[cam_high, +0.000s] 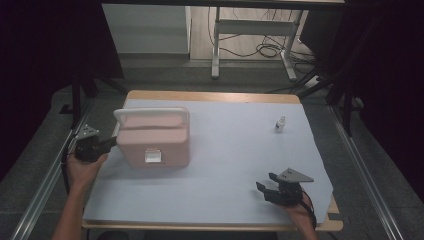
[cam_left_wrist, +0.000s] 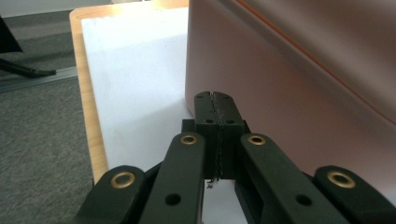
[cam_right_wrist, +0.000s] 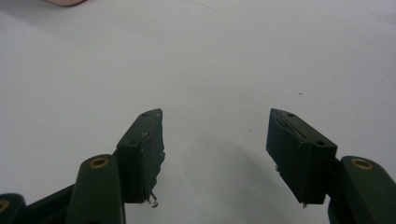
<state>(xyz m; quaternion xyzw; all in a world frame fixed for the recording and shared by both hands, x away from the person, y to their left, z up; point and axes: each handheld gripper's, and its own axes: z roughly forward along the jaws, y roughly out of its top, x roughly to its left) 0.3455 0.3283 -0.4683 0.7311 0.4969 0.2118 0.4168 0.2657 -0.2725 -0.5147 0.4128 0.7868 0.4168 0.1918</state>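
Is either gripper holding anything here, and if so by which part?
Nothing is held. The left gripper is shut on nothing, its tips beside the pink plastic box. The right gripper is open over the white table cover.

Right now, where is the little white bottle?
In the high view, the little white bottle stands alone on the far right part of the white table cover, well right of the pink box and beyond the right gripper.

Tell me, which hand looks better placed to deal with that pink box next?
Probably the left. The left gripper, jaws shut, sits right at the pink box's side wall. The right gripper, jaws open, rests on the white mat well away from it.
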